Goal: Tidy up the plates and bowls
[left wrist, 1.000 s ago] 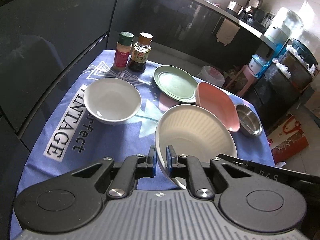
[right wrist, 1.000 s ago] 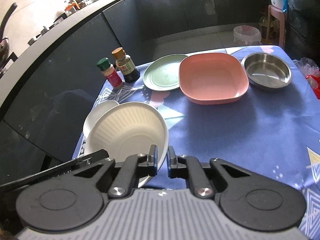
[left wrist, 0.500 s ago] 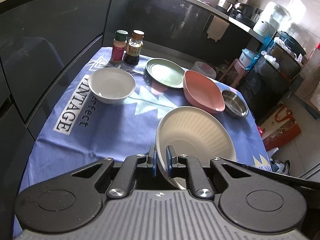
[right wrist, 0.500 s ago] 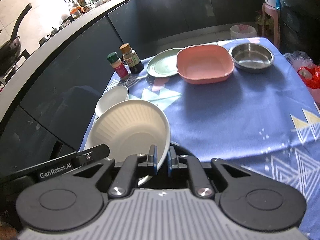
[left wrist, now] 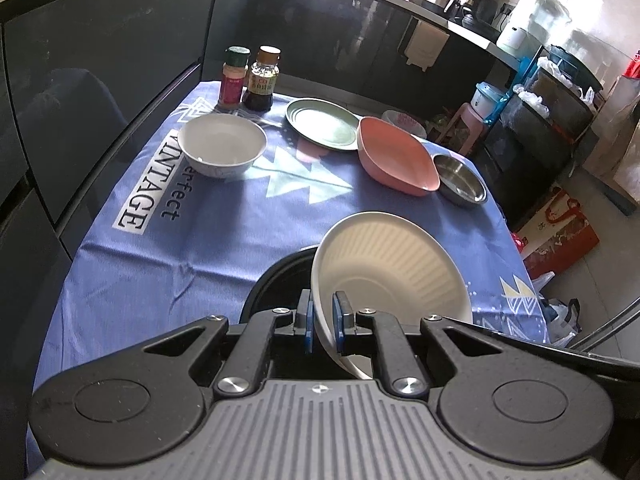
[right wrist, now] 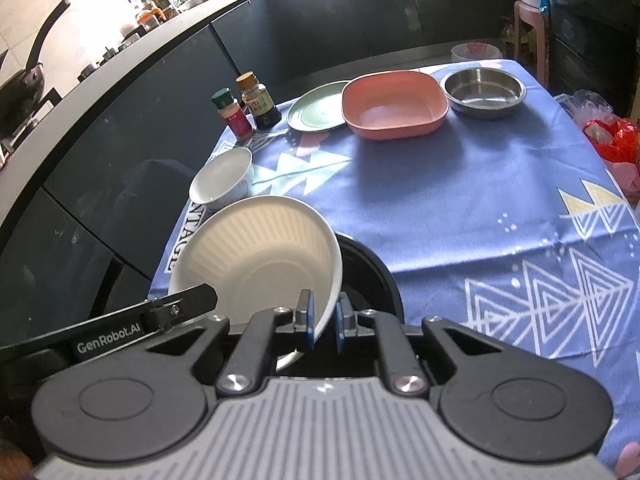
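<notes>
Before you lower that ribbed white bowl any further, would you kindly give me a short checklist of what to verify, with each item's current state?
1. Left tongs clamped on the ribbed white bowl rim: ok.
2. Right tongs clamped on the opposite rim: ok.
3. Bowl level: not ok, it is tilted.
4. Black dish lies directly beneath the bowl: ok.
5. Black dish empty inside: cannot tell, the bowl hides most of it.
6. Small white bowl, pink dish and steel bowl stand apart from the drop spot: ok.
</notes>
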Demonstrator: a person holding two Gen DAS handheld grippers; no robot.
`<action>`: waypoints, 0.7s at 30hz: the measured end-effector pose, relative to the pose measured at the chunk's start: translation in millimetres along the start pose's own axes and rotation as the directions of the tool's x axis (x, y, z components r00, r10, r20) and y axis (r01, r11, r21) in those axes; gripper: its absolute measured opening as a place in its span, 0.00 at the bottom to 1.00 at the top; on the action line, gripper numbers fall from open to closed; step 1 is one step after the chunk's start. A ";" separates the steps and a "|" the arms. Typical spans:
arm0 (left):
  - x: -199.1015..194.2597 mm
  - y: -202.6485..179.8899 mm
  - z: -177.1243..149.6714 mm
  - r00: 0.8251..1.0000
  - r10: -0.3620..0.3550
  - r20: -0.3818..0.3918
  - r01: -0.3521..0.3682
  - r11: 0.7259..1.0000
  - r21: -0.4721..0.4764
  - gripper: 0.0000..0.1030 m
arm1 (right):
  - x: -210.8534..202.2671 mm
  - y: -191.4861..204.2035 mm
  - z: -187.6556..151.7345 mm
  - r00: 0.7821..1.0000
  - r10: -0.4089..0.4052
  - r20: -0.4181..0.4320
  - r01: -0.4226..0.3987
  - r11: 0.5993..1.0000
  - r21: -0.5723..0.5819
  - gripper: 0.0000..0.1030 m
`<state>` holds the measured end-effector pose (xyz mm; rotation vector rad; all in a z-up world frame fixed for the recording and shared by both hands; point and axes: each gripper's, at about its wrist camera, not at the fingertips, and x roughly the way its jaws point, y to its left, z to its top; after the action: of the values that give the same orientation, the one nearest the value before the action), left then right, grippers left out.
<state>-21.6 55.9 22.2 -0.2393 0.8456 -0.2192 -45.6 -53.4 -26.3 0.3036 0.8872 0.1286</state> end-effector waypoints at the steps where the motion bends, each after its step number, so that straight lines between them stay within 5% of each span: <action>1: 0.6 0.2 -1.2 1.000 0.001 -0.004 -0.001 1.000 0.001 0.09 | 0.5 -0.5 -1.3 1.000 0.000 -0.003 0.000 1.000 0.002 1.00; 21: 20.5 5.6 -18.1 0.996 0.032 -0.083 -0.030 0.999 0.020 0.09 | 14.7 -3.2 -14.2 0.997 -0.023 -0.068 0.024 1.000 0.011 1.00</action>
<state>-21.6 53.1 -5.5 -0.2001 0.9285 -0.2093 -47.5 -50.0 -46.6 0.3006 0.9591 0.1125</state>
